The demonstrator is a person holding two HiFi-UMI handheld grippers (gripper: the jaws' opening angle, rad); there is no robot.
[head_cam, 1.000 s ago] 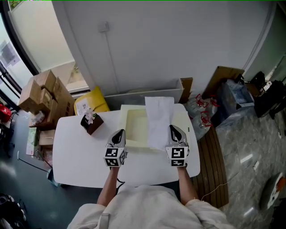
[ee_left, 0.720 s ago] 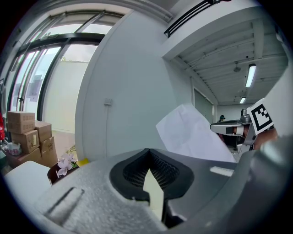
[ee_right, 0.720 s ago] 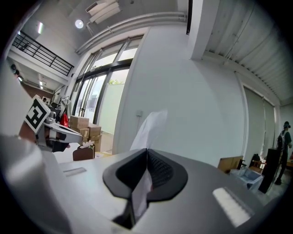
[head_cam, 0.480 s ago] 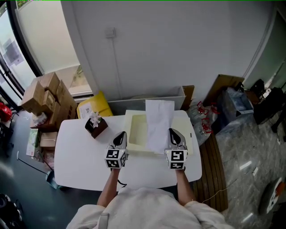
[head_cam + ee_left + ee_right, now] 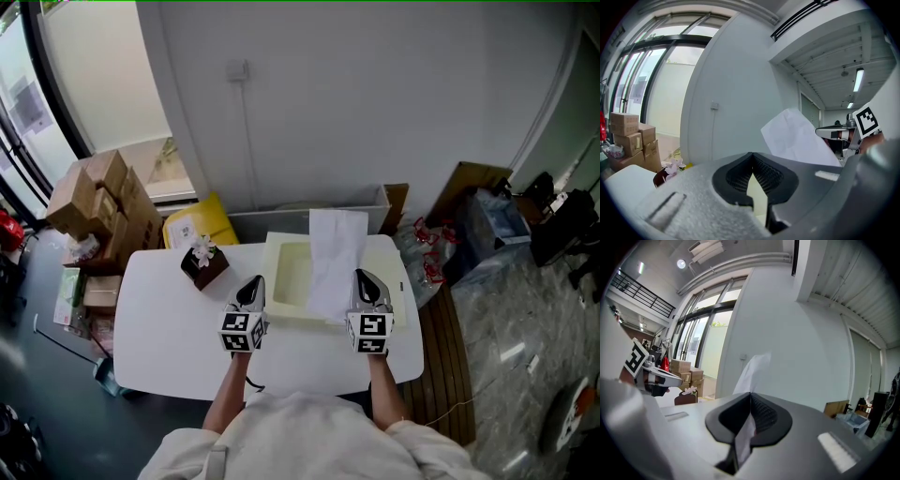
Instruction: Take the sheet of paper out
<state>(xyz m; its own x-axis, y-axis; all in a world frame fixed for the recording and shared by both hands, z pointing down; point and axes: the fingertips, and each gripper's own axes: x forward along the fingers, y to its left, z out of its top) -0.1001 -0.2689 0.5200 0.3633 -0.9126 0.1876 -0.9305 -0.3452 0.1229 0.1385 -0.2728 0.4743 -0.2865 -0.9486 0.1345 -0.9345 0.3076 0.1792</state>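
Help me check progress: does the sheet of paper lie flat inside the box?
No, the sheet of paper sticks up out of the box, pinched in the right claw.

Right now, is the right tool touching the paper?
Touching. The right gripper view shows the right tool with its jaws closed together and the white sheet of paper pinched between them, its loose end sticking up beyond.

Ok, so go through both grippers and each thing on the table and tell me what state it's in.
left gripper: shut on the near rim of the cream box.
right gripper: shut on the sheet of paper.
sheet of paper: pinched at its near edge, raised over the box.
cream box: open-topped, resting on the table.
flower pot: upright, untouched.
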